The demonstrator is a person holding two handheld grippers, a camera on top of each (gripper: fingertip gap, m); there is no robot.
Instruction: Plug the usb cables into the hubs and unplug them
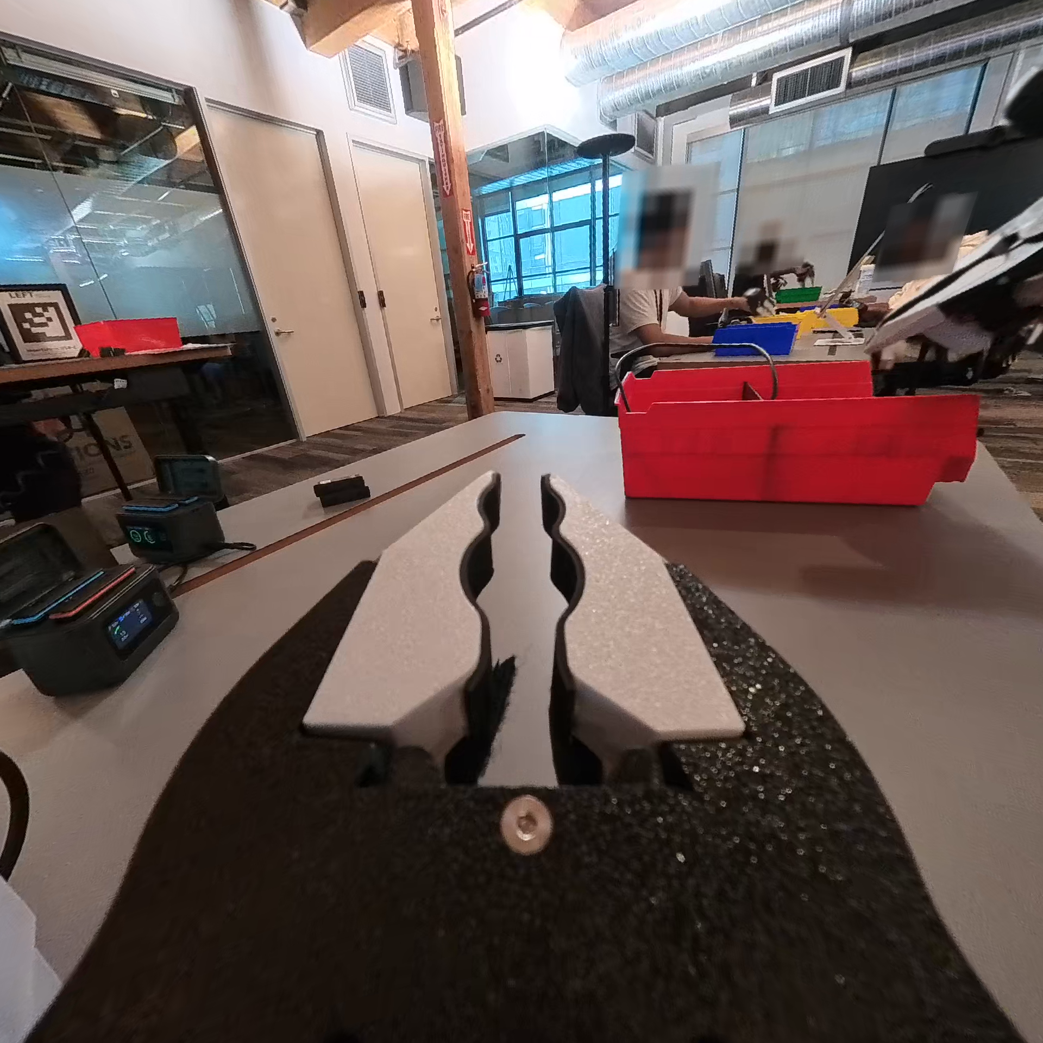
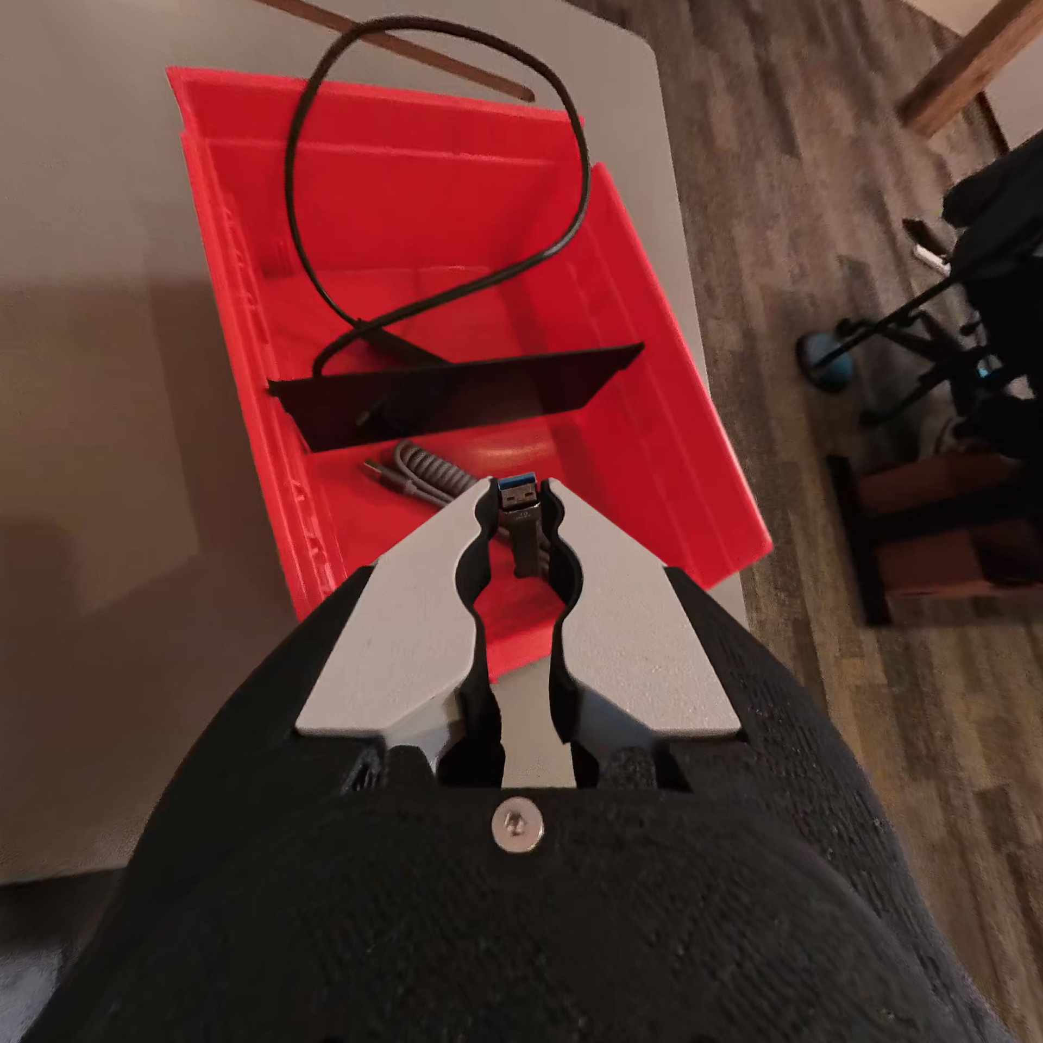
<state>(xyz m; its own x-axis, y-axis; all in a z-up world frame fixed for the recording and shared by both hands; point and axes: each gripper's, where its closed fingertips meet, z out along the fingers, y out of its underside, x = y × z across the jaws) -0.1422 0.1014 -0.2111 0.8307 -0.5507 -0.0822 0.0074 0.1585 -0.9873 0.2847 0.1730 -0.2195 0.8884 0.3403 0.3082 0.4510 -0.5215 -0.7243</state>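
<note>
Left wrist view: my left gripper (image 1: 520, 485) rests low over the grey table (image 1: 790, 649), jaws parted by a narrow gap, empty. The red bin (image 1: 790, 451) lies ahead and to its right. My right gripper (image 2: 520, 486) hangs above that bin (image 2: 649, 338), closed on a USB plug (image 2: 519, 499) whose blue tongue points forward along my fingers. The black cable (image 2: 570, 113) loops beyond the divider (image 2: 451, 395). No hub is clearly visible, so I judge my right side leads.
</note>
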